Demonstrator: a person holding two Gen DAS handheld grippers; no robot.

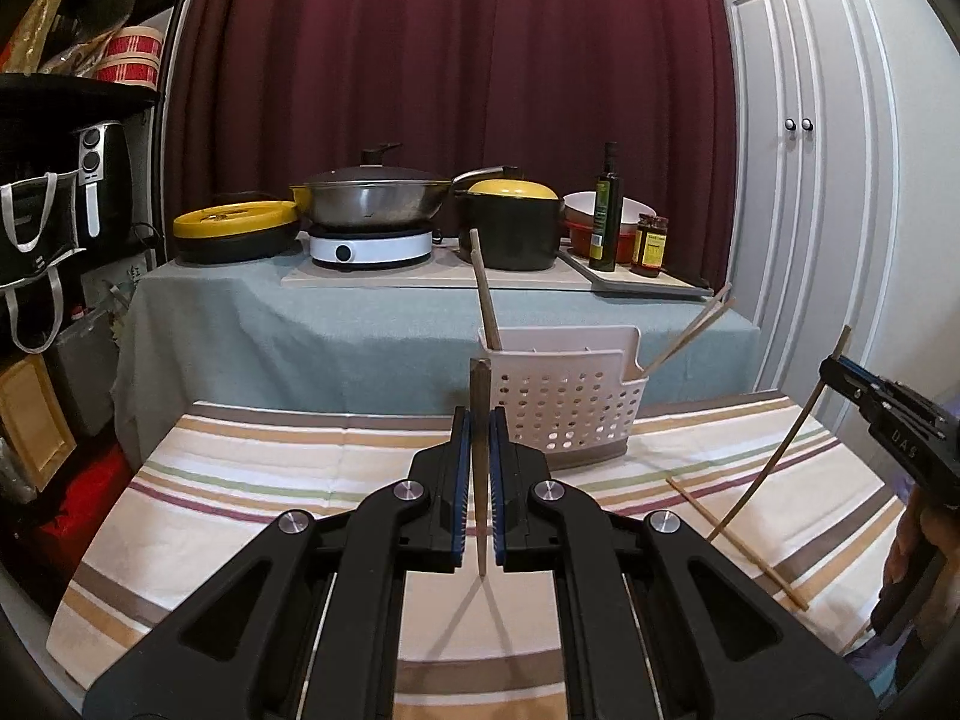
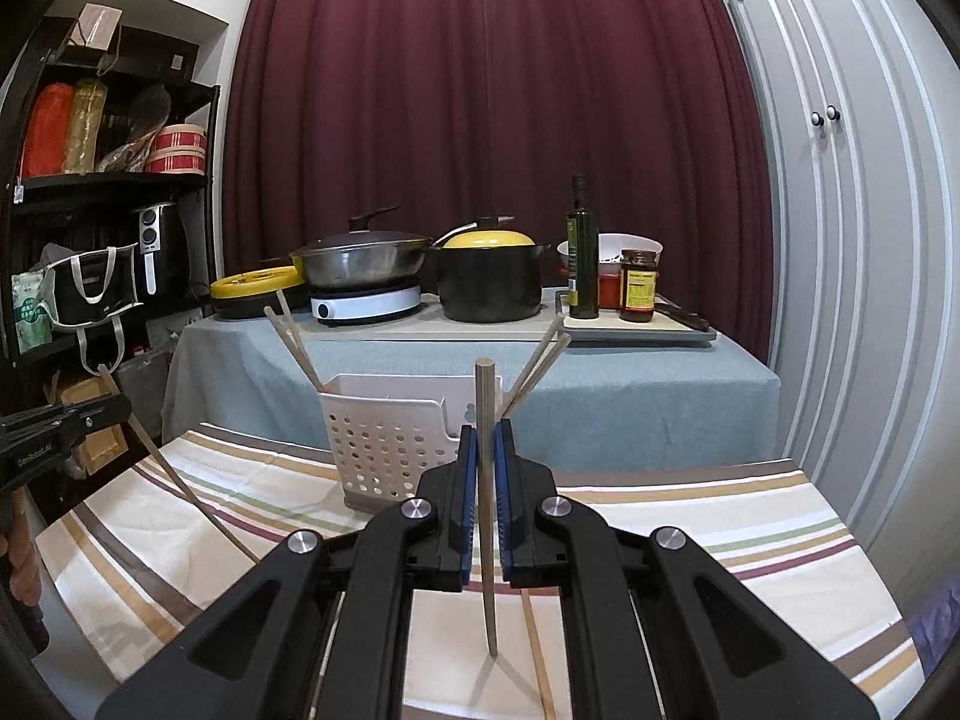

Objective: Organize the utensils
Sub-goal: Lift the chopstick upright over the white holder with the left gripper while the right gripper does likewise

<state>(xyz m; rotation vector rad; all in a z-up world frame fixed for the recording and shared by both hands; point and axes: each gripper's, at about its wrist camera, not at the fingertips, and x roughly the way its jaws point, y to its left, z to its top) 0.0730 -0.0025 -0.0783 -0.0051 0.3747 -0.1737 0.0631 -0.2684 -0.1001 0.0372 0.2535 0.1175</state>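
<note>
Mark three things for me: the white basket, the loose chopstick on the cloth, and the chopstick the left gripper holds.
white basket (image 1: 567,414), left wrist view, perforated front wall.
loose chopstick (image 1: 735,542), left wrist view, middle of the stick lying on the striped cloth.
chopstick in the left gripper (image 1: 480,387), left wrist view, upper part above the pads.

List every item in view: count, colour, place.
caddy: one, white, perforated, on striped cloth
chopsticks in caddy: four, wooden, two leaning each side
loose chopstick: one, wooden, on cloth
wok: one, steel, on white burner
pot: one, black, yellow lid, back table
oil bottle: one, dark green, tray
sauce jar: brown, tray
left tool: shut on held chopstick
right tool: shut on gripped chopstick
</note>
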